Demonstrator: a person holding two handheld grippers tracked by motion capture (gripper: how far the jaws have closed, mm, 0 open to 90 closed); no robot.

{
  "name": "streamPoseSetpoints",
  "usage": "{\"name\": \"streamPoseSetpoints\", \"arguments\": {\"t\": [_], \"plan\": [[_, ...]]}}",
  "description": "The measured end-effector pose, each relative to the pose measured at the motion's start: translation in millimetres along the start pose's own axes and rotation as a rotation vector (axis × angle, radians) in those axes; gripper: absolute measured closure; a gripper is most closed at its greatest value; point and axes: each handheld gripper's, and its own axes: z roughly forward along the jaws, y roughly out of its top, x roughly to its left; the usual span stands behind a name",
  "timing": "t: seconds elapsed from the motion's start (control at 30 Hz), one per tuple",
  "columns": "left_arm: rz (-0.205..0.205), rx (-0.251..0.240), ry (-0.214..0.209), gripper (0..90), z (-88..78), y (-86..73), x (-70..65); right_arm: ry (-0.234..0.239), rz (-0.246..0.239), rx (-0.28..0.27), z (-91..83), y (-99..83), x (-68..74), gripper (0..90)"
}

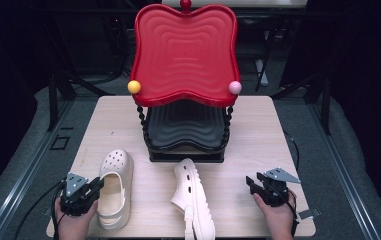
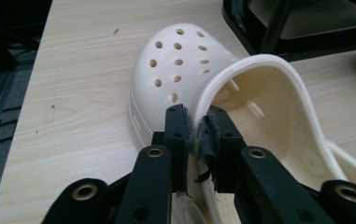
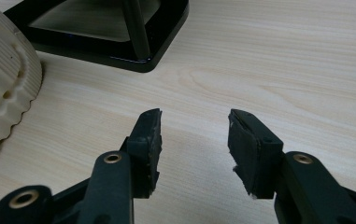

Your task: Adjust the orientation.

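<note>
So the left gripper (image 2: 195, 122) has its jaws pinched nearly together on the side rim of the cream perforated foam clog (image 2: 189, 70) sitting upright at the front left of the light wooden table (image 1: 258, 130), while the right gripper (image 3: 193, 128) just hangs wide open over bare tabletop, holding nothing.

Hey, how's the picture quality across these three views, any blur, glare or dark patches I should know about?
High view: table evenly lit, surroundings nearly black, soft glare on the red tray. Left gripper view: left clog sharp, the left tool gripping its rim slightly soft up close. Right gripper view: right tool fairly sharp, faint shadow on the wood, other clog blurred at the edge.
</note>
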Motion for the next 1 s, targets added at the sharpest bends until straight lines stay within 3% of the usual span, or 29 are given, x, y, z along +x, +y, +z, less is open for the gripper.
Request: {"name": "streamPoseSetpoints", "arguments": {"t": [0.17,0.53,0.73,1.0], "plan": [[0.01,-0.001,-0.019,82.3,-8.1,2.1,-7.9,0.003,0.013,-0.001,-0.1,-0.5,-1.1,54.3],[0.066,-0.013,-0.088,82.7,-13.2,5.7,-40.7,0.006,0.019,0.0,-0.8,-0.9,-1.9,54.2],[0.072,-0.019,-0.119,82.8,-10.5,6.5,-54.3,0.007,0.022,-0.008,-1.1,-0.8,-1.9,54.3],[0.111,-0.011,-0.143,82.8,0.2,8.8,-79.1,0.009,0.019,-0.019,-3.2,0.8,1.4,56.6]]}}
